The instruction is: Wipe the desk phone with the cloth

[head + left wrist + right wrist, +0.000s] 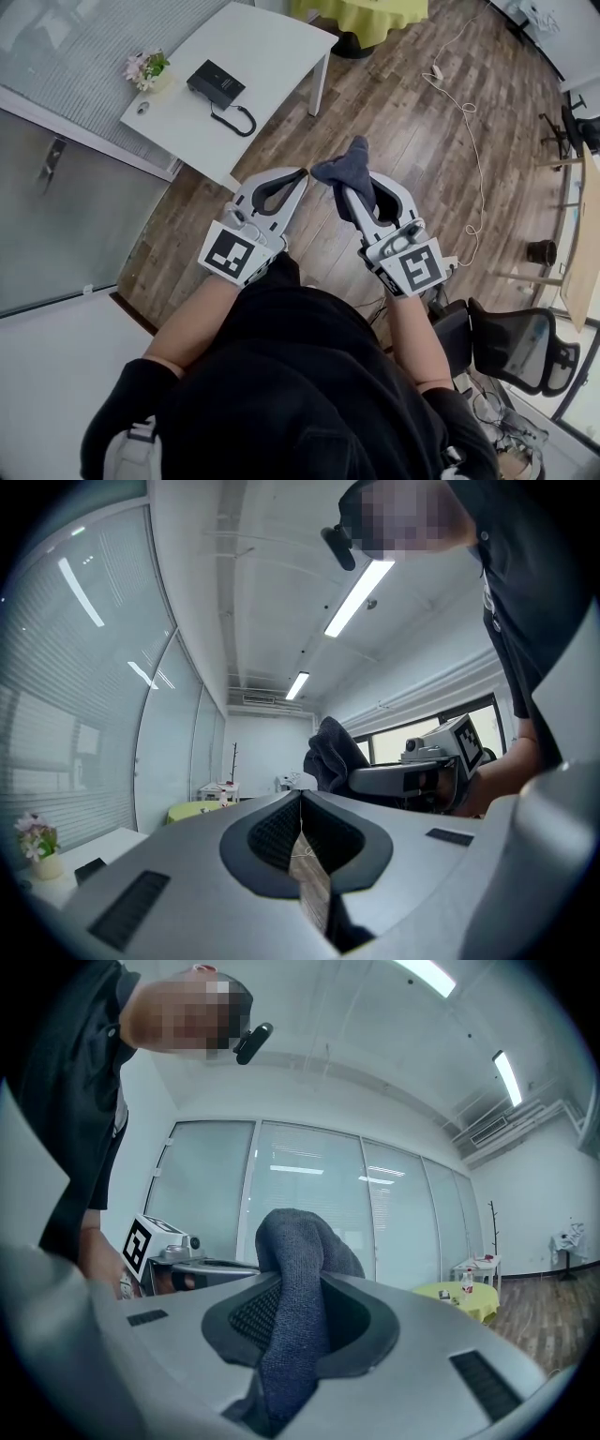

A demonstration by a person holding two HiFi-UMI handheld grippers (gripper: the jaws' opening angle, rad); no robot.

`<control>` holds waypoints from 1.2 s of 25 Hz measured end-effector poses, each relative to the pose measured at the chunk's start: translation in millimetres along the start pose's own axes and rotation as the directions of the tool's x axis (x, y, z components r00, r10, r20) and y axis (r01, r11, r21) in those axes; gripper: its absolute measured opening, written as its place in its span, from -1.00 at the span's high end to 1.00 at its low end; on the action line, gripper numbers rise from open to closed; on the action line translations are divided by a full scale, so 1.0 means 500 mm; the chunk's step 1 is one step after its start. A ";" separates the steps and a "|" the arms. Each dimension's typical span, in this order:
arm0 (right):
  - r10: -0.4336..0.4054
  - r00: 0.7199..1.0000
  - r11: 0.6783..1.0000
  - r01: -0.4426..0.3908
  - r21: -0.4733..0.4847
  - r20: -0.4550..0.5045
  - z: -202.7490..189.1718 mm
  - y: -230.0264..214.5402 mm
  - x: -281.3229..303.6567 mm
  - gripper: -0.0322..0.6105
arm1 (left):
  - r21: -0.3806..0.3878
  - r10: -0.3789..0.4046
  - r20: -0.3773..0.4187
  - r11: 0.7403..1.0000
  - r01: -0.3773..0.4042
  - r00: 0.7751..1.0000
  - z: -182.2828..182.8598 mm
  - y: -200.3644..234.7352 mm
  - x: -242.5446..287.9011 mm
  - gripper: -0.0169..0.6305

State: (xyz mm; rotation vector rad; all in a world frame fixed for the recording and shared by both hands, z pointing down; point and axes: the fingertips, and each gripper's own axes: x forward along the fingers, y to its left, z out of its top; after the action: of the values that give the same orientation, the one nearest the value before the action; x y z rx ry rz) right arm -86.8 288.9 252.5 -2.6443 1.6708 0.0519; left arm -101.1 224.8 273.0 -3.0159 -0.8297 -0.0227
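Observation:
A black desk phone [217,82] with a coiled cord lies on the white table [272,47] at the far upper left, well away from both grippers. My right gripper [351,187] is shut on a dark grey cloth [345,169], which bunches above its tips; in the right gripper view the cloth [298,1288] fills the gap between the jaws. My left gripper [302,176] is shut with nothing in it, held level beside the right one in front of my body. In the left gripper view the left gripper [300,799] has its tips meeting and the cloth [330,752] shows beyond.
A small pot of flowers [147,69] stands on the white table's left end. A white cable [466,112] runs over the wooden floor. A yellow round table [370,14] is at the top, a black office chair [520,347] at the right.

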 end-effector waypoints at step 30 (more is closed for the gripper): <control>0.041 0.999 0.999 -0.041 -0.017 -0.014 -0.021 -0.189 0.319 0.58 | 0.003 0.055 -0.003 0.998 -0.055 0.998 -0.019 0.336 0.154 0.91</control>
State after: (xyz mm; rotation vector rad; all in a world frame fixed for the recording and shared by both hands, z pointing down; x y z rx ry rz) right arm 67.4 185.2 256.8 -2.6291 1.7368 0.0492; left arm 50.9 119.7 282.0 -3.0339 -0.7451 -0.0256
